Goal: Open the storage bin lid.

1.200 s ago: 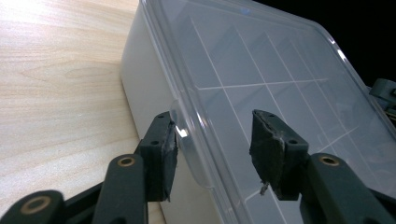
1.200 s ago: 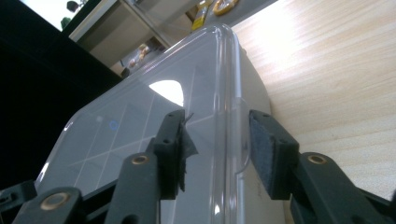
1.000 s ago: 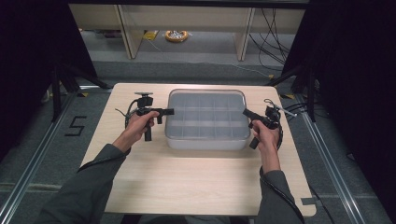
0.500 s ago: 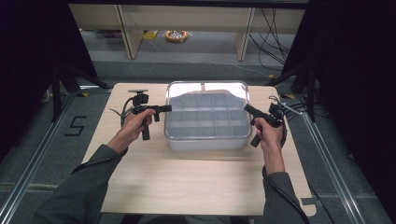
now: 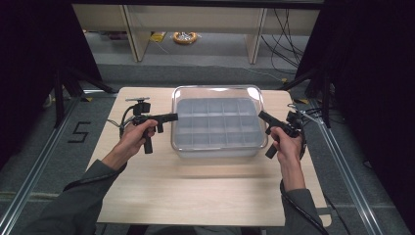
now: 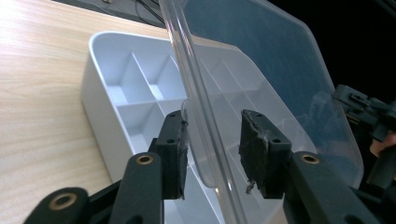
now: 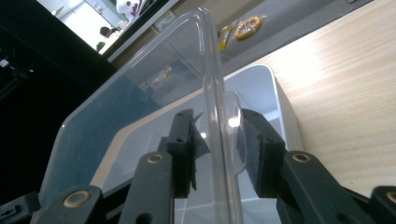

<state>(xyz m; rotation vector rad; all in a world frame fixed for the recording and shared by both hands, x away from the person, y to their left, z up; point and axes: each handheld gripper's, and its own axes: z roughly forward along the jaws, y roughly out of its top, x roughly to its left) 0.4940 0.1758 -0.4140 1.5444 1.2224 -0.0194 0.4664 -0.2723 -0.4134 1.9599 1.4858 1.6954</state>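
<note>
The left gripper [image 6: 212, 156] straddles one edge of the clear lid [image 6: 261, 70], jaws spread, pads not pinching. The right gripper [image 7: 217, 151] straddles the opposite edge, jaws likewise apart. Below both, the white tray [image 5: 218, 142] sits on the table [image 5: 195, 191], lid raised above it

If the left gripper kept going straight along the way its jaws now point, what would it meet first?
Probably the clear lid, whose edge already sits between the left gripper's jaws; the white divided tray lies just beneath. Depth is uncertain.
</note>
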